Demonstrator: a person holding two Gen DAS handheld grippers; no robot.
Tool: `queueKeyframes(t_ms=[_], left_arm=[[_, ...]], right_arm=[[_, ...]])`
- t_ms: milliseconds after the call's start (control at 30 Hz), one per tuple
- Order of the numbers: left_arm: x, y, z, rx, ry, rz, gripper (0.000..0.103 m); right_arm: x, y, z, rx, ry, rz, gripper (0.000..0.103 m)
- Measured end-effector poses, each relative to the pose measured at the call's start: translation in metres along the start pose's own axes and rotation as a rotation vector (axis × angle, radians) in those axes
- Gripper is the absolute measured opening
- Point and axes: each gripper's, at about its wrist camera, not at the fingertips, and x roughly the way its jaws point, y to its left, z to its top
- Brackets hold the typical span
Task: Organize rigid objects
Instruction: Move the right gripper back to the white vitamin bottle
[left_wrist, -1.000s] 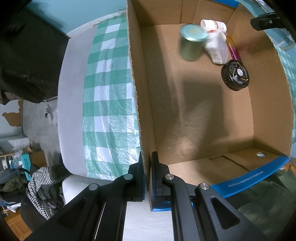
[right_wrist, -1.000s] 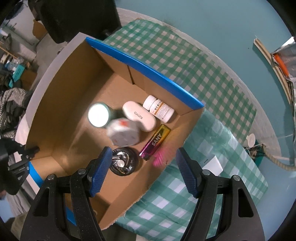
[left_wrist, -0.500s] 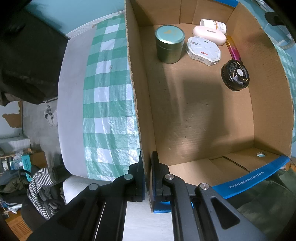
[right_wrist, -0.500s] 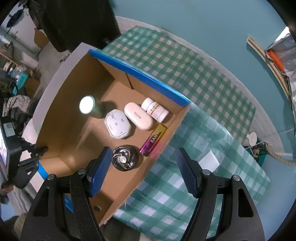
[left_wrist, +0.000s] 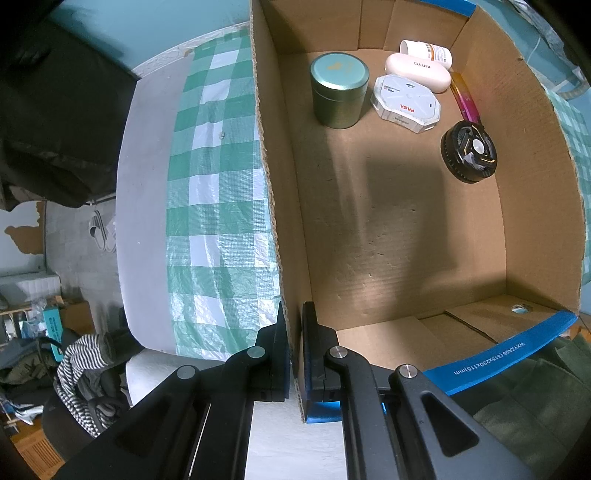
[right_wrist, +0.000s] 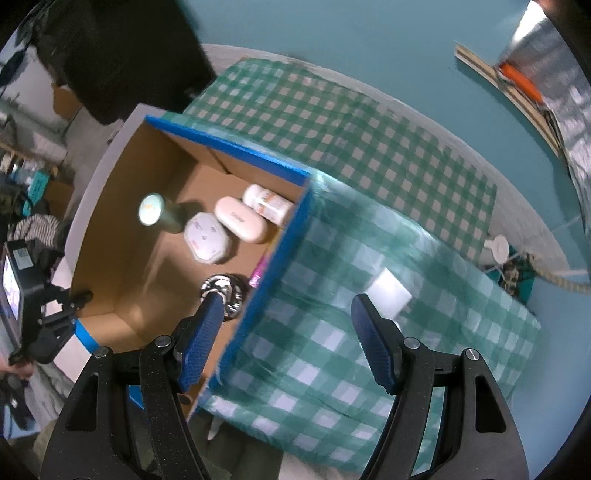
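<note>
An open cardboard box (left_wrist: 388, 229) with blue-taped rims stands on the checked cloth. On its floor are a green tin (left_wrist: 339, 90), a white octagonal case (left_wrist: 406, 101), a white oval case (left_wrist: 417, 72), a pill bottle (left_wrist: 426, 50), a pink and yellow bar (left_wrist: 466, 98) and a black round disc (left_wrist: 468, 151). My left gripper (left_wrist: 293, 321) is shut on the box's side wall near a corner. My right gripper (right_wrist: 288, 306) hangs open and empty over the box's right rim (right_wrist: 280, 258), above the tin (right_wrist: 159, 214) and the octagonal case (right_wrist: 207, 238).
A green and white checked cloth (right_wrist: 369, 155) covers the table. A white block (right_wrist: 389, 291) lies on it to the right of the box. Beyond the table's left edge (left_wrist: 144, 221) are striped clothes (left_wrist: 81, 365) and clutter.
The tin and the octagonal case, blurred in motion a second ago, now rest still on the box floor. My right gripper has risen and shifted right, past the box rim. The left has not moved.
</note>
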Motion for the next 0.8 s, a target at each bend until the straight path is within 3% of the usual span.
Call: queueKeyframes(t_ms=[567,800], left_arm=[[0.001,0.000,0.000,0.000,0.001,0.001,0.005],[0.001,0.000,0.000,0.000,0.001,0.002,0.005]], right_arm=[[0.026,-0.087,-0.031,0.220,0.072,-0.049,0.073],[0.059,-0.104,-0.039,0.184,0.103,-0.030,0.073]])
